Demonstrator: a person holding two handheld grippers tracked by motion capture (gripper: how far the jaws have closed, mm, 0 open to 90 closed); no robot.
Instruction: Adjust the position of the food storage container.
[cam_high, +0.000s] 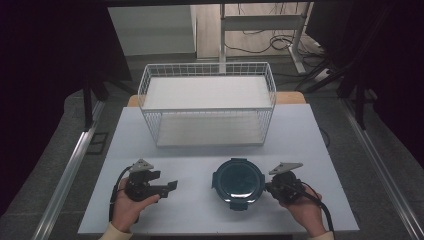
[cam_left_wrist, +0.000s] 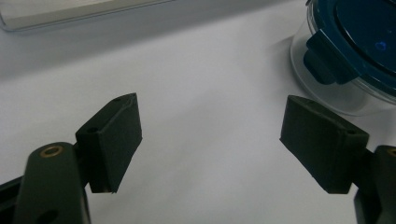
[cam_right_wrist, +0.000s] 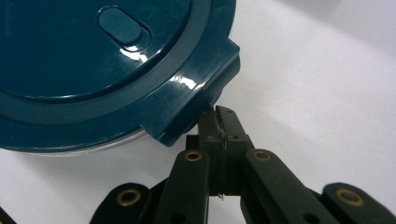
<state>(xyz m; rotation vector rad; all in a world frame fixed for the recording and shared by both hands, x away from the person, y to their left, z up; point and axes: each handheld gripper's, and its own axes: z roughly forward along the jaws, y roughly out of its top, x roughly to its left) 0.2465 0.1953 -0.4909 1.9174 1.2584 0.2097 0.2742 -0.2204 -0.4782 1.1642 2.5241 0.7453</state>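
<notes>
Teal-lidded round container (cam_high: 237, 182) on white table (cam_high: 200, 210), at 6 o'clock from wire basket (cam_high: 207, 102). Right gripper (cam_right_wrist: 218, 116) pressed shut, empty, tips under lid clasp (cam_right_wrist: 196, 105) at container's 3 o'clock. Left gripper (cam_left_wrist: 210, 140) spread wide, empty, at container's 9 o'clock.

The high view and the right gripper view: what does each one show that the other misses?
The high view alone takes in the white wire basket, the left tool with its jaws apart, and both hands. The right gripper view alone brings out the oval tab on the lid and the right tool shut, its tip under a lid clasp. Both show the round container with the teal lid on the white table.
</notes>
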